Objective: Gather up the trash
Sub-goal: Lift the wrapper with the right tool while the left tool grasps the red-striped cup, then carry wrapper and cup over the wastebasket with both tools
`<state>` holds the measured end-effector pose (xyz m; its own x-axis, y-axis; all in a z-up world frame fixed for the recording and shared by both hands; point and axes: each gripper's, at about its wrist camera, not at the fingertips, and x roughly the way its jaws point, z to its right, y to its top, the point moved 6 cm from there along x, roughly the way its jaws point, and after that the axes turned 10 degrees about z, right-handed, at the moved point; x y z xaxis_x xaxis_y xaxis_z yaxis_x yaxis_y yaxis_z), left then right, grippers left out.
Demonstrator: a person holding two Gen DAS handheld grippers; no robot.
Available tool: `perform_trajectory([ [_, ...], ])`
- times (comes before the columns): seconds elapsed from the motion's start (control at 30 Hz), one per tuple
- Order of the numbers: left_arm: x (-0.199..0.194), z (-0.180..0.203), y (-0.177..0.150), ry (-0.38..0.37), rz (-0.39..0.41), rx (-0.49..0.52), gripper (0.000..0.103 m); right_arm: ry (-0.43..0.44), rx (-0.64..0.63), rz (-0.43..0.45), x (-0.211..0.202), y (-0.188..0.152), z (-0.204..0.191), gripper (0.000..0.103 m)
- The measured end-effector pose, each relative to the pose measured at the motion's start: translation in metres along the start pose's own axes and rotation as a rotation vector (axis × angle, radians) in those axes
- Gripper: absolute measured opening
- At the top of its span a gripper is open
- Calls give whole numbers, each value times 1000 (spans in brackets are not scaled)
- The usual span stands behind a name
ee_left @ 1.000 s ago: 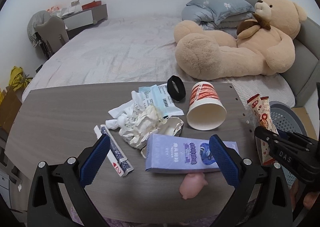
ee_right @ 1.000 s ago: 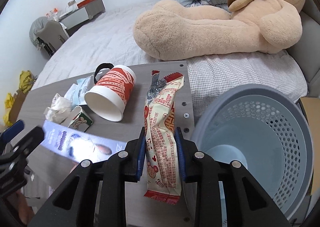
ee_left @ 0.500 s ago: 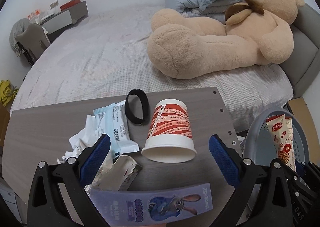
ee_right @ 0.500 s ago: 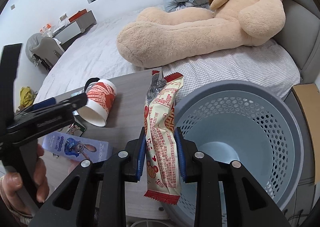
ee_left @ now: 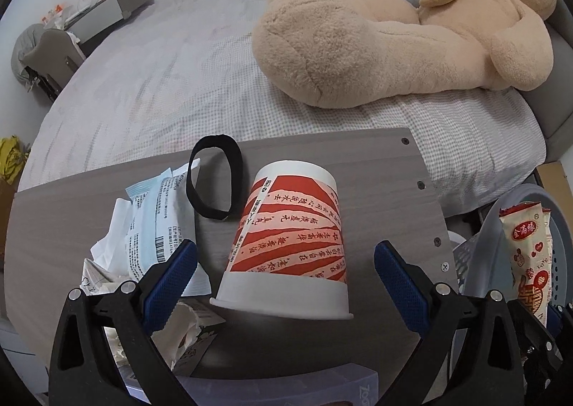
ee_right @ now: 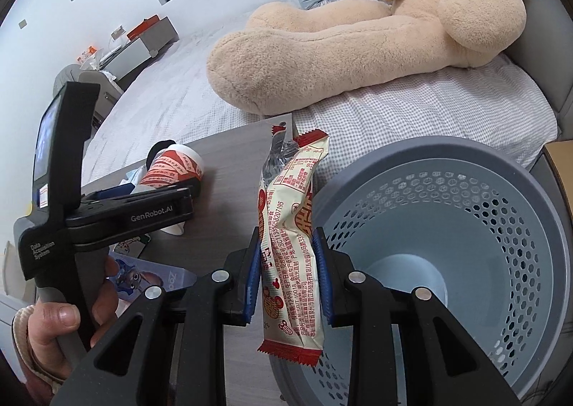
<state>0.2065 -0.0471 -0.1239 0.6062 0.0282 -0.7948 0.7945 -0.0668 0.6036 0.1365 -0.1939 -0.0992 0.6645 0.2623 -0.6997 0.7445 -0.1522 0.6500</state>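
My right gripper (ee_right: 288, 280) is shut on a cream and red snack wrapper (ee_right: 292, 237), held upright by the left rim of the grey-blue perforated trash basket (ee_right: 447, 255). That wrapper (ee_left: 530, 255) also shows at the right edge of the left wrist view, in front of the basket (ee_left: 558, 255). My left gripper (ee_left: 286, 277) stands open, its blue pads on either side of a red and white paper cup (ee_left: 290, 244) lying on its side on the grey table (ee_left: 376, 169), not touching it. The cup (ee_right: 172, 169) sits behind the left gripper in the right wrist view.
Left of the cup lie a black band (ee_left: 215, 184), a pale blue packet (ee_left: 161, 219) and crumpled tissues (ee_left: 107, 248). A purple printed box (ee_left: 322, 388) sits at the near table edge. A large teddy bear (ee_left: 394, 40) lies on the bed behind. A hand (ee_right: 53, 327) holds the left gripper.
The left gripper moved right and lower, from over the purple box to around the paper cup. The right gripper carried the wrapper right, from over the table toward the basket.
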Motion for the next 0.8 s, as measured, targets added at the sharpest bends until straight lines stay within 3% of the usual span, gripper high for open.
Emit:
perform_trajectory([
  [0.2, 0, 4, 0, 1, 19, 25, 94, -1, 19, -3, 1, -1, 8, 27],
  [0.27, -1, 7, 1, 4, 26, 44, 76, -1, 24, -4, 1, -2, 9, 27],
  [0.37, -1, 9, -1, 6, 26, 59, 63, -3, 31, -2, 0, -4, 11, 27],
  [0.8, -42, 2, 1, -28, 105, 24, 62, -39, 41, 30, -23, -8, 14, 27],
])
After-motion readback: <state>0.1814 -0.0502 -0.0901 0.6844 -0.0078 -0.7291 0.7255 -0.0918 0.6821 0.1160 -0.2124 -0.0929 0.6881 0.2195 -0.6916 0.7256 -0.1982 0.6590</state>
